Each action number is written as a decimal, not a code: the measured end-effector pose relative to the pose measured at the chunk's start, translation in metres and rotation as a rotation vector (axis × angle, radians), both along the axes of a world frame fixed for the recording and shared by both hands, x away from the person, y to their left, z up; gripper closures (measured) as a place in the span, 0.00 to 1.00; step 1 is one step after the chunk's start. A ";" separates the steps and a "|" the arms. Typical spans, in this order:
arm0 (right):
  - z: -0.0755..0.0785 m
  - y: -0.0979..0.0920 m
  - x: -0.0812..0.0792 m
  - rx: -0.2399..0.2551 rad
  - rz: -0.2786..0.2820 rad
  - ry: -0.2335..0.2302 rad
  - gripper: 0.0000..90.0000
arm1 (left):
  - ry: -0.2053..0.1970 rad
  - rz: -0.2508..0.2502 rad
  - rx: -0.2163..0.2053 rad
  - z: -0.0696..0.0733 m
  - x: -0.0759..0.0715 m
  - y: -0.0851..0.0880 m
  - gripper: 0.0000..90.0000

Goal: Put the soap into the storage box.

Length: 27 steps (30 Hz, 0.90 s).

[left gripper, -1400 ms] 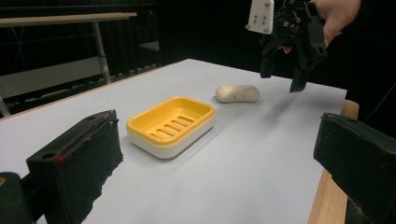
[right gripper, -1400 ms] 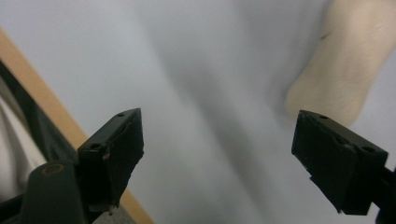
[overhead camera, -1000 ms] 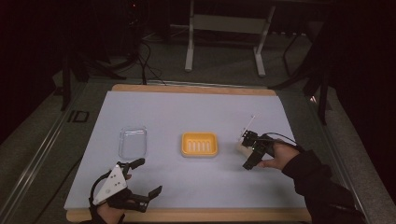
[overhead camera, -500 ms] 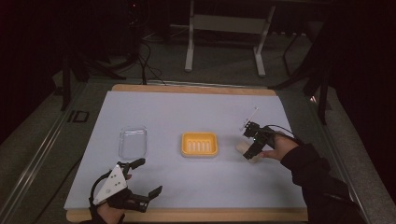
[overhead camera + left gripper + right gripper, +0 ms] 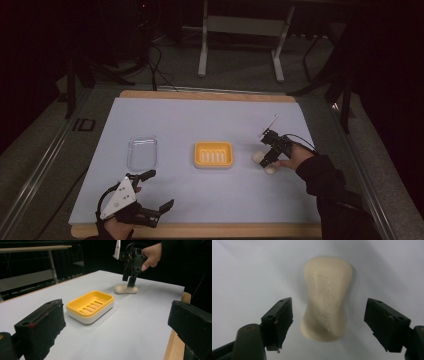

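Pale blue surface (image 5: 200, 120) carries a yellow plastic soap dish (image 5: 213, 154). Right of it lies a cream soap bar (image 5: 325, 297), between the right gripper's (image 5: 265, 161) wide-open fingers, untouched. Left gripper (image 5: 152, 190) is open, empty.

1. From above, the right gripper (image 5: 269, 155) covers part of the soap bar (image 5: 264, 162), so only pale ends show.
2. The lettering pressed into the bar in the right gripper view is too soft to read.
3. The left hand (image 5: 116, 227) is cut off by the bottom edge.
4. The clear tray (image 5: 142, 152) looks empty, perhaps, though too faint to tell.
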State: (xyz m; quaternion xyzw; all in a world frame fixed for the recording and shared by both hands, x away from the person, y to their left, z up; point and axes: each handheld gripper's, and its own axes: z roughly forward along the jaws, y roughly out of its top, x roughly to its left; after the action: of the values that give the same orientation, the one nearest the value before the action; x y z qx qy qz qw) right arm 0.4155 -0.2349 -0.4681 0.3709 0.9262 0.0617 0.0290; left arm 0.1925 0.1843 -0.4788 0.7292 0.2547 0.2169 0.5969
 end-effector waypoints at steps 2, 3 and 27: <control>-0.007 0.001 0.001 -0.002 0.005 0.009 0.27 | 0.000 0.000 -0.001 0.000 0.000 0.000 0.01; -0.010 0.001 0.001 -0.003 0.007 0.013 0.27 | 0.000 0.000 -0.001 0.000 0.000 0.000 0.01; -0.028 0.009 0.006 -0.066 0.070 -0.002 0.56 | 0.002 -0.003 0.005 0.000 0.000 -0.001 0.01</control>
State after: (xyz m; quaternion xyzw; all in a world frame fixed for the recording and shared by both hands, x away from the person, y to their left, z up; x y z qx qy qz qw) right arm 0.4211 -0.2255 -0.4956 0.3370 0.9401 0.0325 0.0399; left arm 0.1926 0.1836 -0.4792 0.7314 0.2538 0.2159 0.5950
